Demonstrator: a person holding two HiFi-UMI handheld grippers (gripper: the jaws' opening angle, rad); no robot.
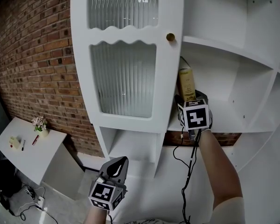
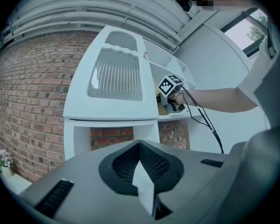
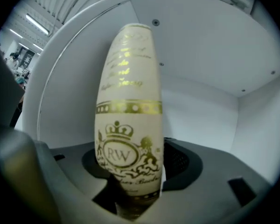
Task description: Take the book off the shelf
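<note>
Only the right gripper view shows the book's (image 3: 128,125) gold-crowned spine upright between the right gripper's (image 3: 130,181) wide jaws, pads pressing both sides; the head view places it on the white shelf (image 1: 224,120). The left gripper (image 2: 142,171), held low, is closed and empty.

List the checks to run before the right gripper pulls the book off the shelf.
1. Book between the right gripper's jaws: ok, its spine stands upright between them.
2. Pads pressing on the book: cannot tell, a dark gap shows beside one jaw.
3. No neighbours on the shelf to drag along: ok, the book stands alone.
4. Ribbed-glass door out of the pull path: cannot tell, its edge stands close beside the book.
5. Left gripper out of the way: ok, shut, empty, low and apart from the shelf.
6. Cable free: ok, it hangs loose below the right gripper.
</note>
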